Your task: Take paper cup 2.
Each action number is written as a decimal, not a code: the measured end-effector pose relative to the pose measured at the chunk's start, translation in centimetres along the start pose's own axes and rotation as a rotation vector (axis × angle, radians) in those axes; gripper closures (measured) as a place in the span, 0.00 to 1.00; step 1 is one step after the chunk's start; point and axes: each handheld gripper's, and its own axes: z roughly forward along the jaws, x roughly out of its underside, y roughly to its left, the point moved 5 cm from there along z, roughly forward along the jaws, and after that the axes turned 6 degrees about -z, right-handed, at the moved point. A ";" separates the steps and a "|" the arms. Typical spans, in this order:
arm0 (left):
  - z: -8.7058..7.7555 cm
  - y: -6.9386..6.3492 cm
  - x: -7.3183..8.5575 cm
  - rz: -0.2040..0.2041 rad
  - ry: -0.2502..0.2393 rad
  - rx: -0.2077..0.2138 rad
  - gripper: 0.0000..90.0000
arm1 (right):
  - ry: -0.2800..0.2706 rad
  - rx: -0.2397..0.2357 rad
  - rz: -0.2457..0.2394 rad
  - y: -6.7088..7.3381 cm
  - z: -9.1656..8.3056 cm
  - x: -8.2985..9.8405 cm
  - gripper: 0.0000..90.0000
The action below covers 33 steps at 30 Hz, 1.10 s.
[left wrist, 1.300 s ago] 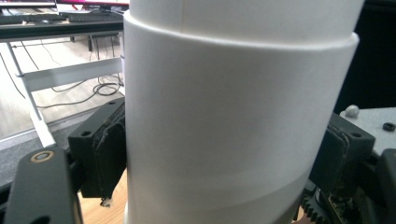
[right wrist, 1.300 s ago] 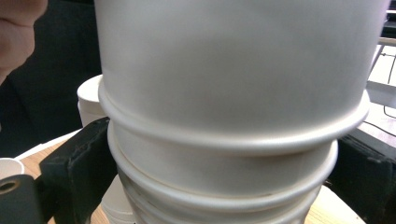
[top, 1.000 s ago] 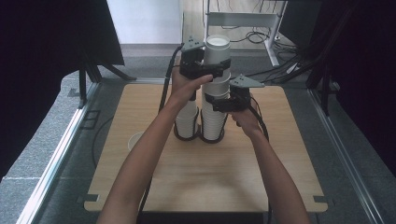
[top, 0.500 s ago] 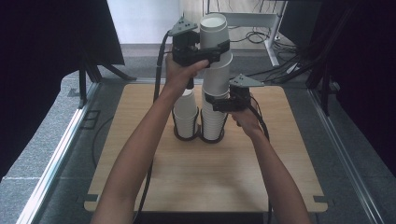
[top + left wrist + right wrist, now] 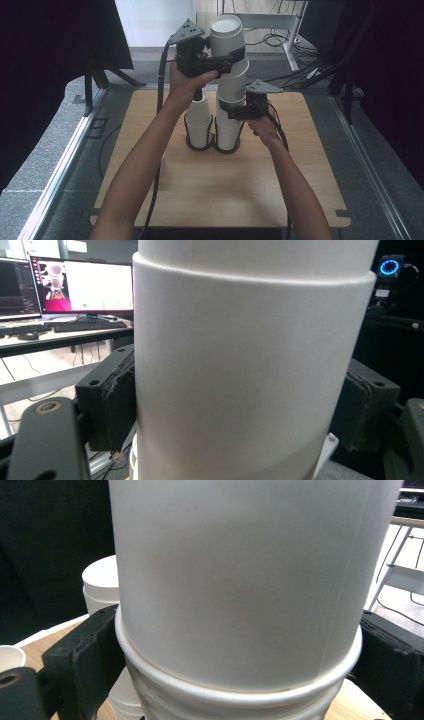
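Matt white paper cups with smooth walls and rolled rims; black plastic jaws faced with rough, frayed pads; the table is pale, satin-finished plywood.

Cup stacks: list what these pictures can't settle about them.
- High view: base of the right stack hidden behind the black holder.
- Left gripper view: lifted cup cut off top and bottom.
- Right gripper view: lower cups cut by the bottom edge; count unclear.

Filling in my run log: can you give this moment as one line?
left tongs: shut on upper cups, lifted | right tongs: shut on lower stack | second stack: beside, untouched
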 end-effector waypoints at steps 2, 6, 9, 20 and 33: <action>-0.2 -0.2 0.2 0.001 -0.001 0.006 0.20 | 0.001 0.000 0.000 0.0 0.0 0.0 0.05; -0.7 -0.6 0.6 0.004 -0.002 0.018 0.20 | 0.001 0.000 0.000 0.0 0.0 0.0 0.05; -1.2 -0.9 0.9 0.007 -0.005 0.035 0.20 | -0.001 0.001 -0.002 0.0 0.0 0.0 0.05; -2.9 -1.1 2.7 0.014 0.010 0.053 0.20 | 0.004 0.002 -0.005 0.0 0.0 0.0 0.05; -5.0 -1.3 6.0 0.006 0.031 0.030 0.20 | 0.009 0.007 -0.011 0.0 0.0 -0.1 0.04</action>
